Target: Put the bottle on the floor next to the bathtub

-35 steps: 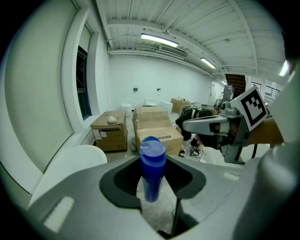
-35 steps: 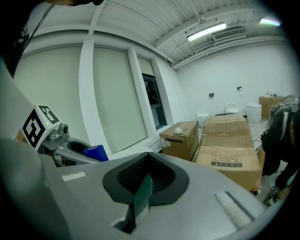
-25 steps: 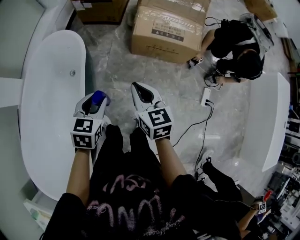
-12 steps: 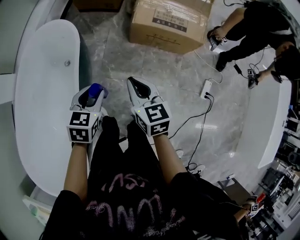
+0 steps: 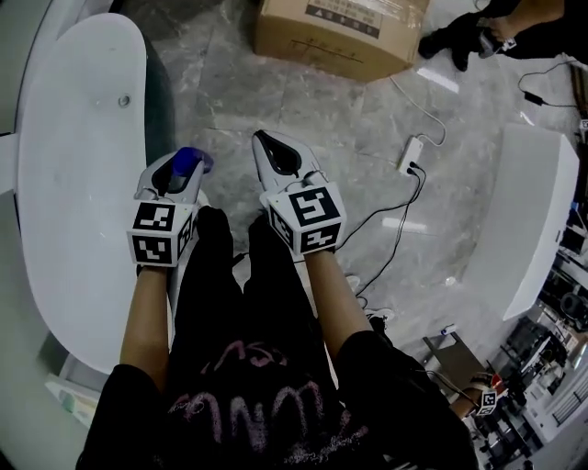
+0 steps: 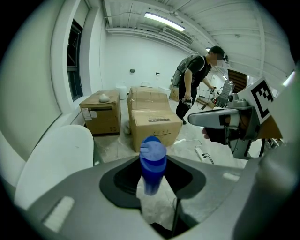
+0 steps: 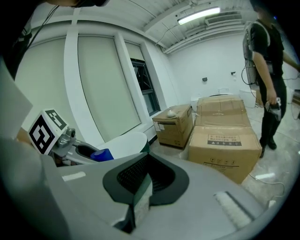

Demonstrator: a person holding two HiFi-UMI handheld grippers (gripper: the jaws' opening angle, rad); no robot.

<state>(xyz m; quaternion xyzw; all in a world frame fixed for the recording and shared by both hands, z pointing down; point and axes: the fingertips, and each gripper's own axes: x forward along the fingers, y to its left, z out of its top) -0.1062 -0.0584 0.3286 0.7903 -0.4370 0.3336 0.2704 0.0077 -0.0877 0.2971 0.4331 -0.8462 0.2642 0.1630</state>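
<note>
In the head view, the scene has slid down the frame over the last second: the cardboard box now sits at the top edge and the bathtub runs further down the left side, so the person seems to be stepping forward along the tub. The two grippers keep their places. The left gripper still carries the bottle in the air just beside the tub's rim, over the marble floor, so the setting-down is judged not yet begun. The right gripper hangs alongside it, and a power strip with its cable lies well apart to the right. The left gripper view adds what the head camera cannot show: the jaws are clamped on the bottle's pale body, its blue cap standing upright above them. A person stands beyond the boxes. The right gripper view shows its jaws pressed together with nothing between them.
</note>
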